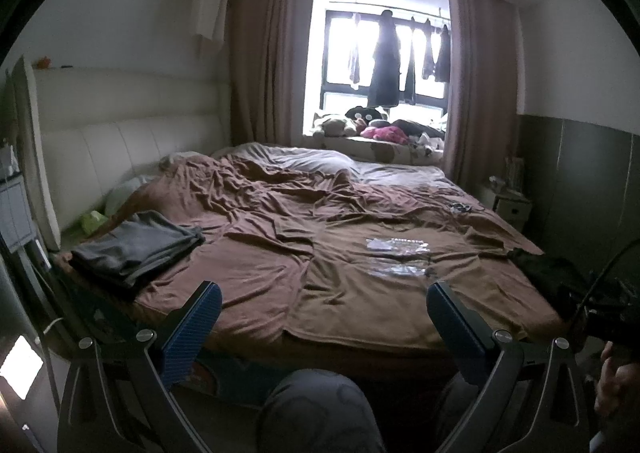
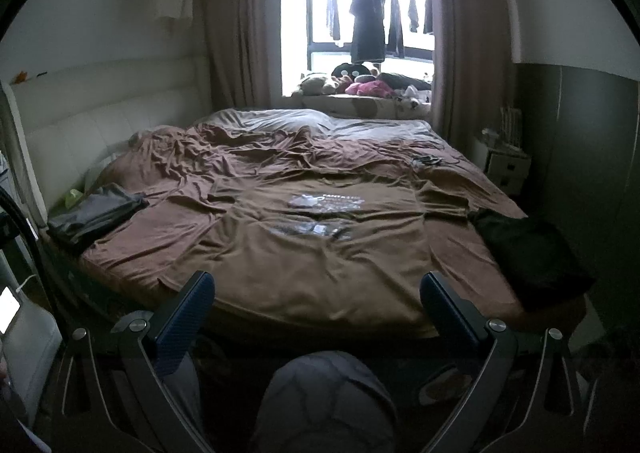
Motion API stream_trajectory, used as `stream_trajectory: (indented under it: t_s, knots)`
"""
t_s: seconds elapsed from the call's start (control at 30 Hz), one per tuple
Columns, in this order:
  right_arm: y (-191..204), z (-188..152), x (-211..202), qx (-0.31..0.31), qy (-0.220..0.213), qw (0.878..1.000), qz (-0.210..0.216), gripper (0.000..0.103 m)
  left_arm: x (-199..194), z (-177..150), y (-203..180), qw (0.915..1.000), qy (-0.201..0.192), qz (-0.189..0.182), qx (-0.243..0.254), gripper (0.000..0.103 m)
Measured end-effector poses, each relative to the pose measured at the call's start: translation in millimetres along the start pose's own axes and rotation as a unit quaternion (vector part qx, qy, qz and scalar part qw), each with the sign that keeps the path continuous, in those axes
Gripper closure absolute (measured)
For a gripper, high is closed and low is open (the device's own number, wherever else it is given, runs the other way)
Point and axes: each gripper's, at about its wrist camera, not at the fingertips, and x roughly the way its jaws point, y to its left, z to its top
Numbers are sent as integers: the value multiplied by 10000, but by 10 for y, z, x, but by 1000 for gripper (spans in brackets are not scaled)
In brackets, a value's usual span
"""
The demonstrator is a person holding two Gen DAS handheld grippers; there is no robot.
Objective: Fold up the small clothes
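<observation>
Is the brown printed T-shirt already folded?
No, the brown T-shirt lies spread flat on the bed, print up, with both grippers open and held short of it.

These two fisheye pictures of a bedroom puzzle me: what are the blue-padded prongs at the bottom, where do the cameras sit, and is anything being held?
No robot arm here: a person holds a hand-operated two-finger gripper in each hand, with a camera on each looking forward along the fingers. One picture comes from the left gripper, the other from the right gripper. The prongs are their blue-padded fingers. Both stand wide apart and hold nothing. Ahead lies a bed with a wrinkled brown sheet. Spread flat on it is a brown T-shirt with a white print, not yet folded. A folded grey garment sits at the left, a crumpled black garment at the right edge.
</observation>
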Motion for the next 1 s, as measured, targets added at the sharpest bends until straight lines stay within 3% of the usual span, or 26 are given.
stream_trajectory:
  t_s: [1.0]
  knots:
    - [92,-1,-63,-94,-45,9999,-18,0,-92,-100,-76,9999,-57,-89,-54,0]
